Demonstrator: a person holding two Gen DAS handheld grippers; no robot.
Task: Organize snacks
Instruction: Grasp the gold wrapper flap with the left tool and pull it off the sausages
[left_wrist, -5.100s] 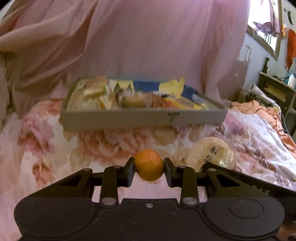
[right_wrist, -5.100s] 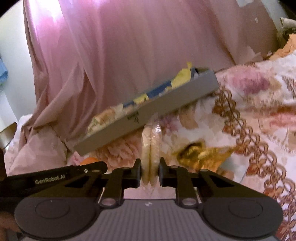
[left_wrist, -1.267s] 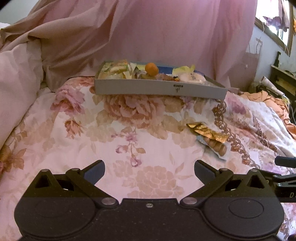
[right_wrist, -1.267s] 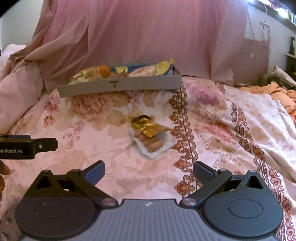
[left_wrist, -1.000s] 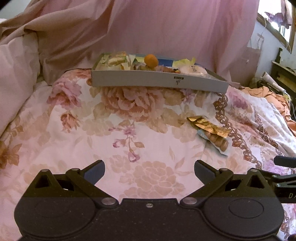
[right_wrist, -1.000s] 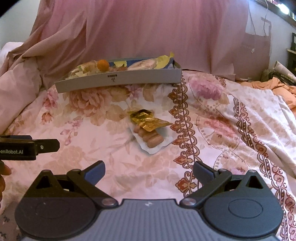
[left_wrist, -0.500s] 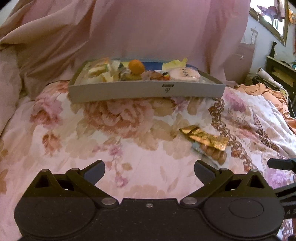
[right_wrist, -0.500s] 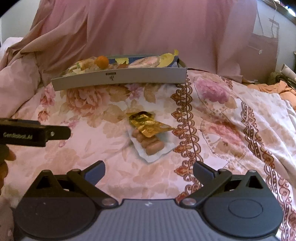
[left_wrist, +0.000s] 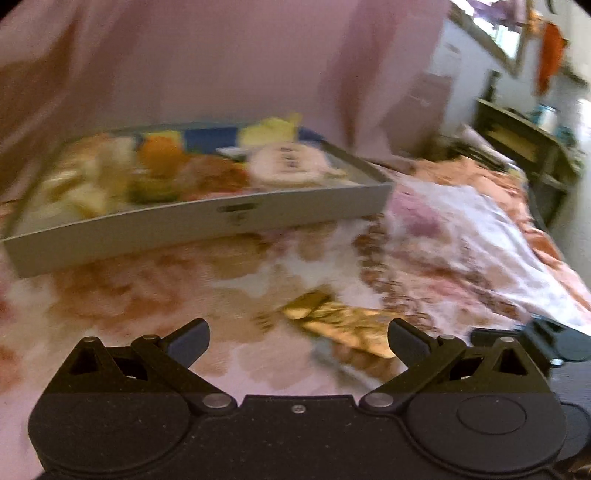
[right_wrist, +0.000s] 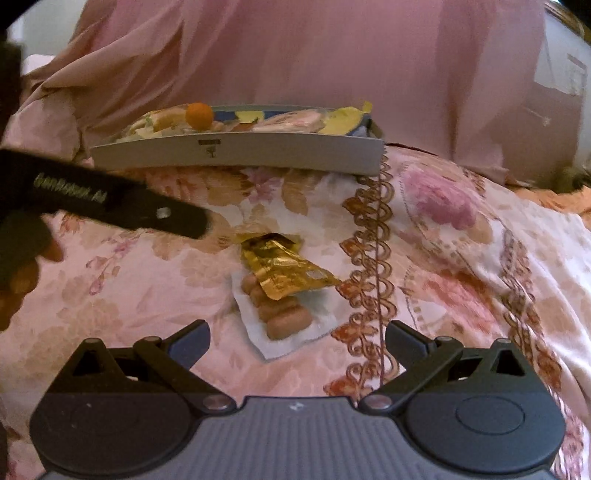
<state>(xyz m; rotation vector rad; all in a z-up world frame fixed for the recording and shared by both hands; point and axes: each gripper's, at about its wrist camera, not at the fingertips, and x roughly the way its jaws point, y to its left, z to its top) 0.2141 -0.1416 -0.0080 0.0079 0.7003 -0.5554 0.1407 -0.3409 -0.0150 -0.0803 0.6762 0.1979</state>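
Snack packet (right_wrist: 282, 284) ahead, between fingers (right_wrist: 404, 339)

left gripper (right_wrist: 110, 206) side: white lettering, blurred, reads roughly "GenRobot.AI" | grey tray (right_wrist: 236, 155) front wall: small dark label with mark beneath, illegible | round pale packet (left_wrist: 288, 162) in tray: dark print, blurred, unreadable

A bed covered by a floral pink-and-cream quilt (right_wrist: 461, 236) fills the near scene. Behind it hangs a draped pink curtain (right_wrist: 314, 55). At far right stands a dark wooden cabinet (left_wrist: 524, 144) against a pale wall (left_wrist: 465, 74), under a bright window (left_wrist: 495, 33). An orange cloth (left_wrist: 550, 48) hangs beside it.
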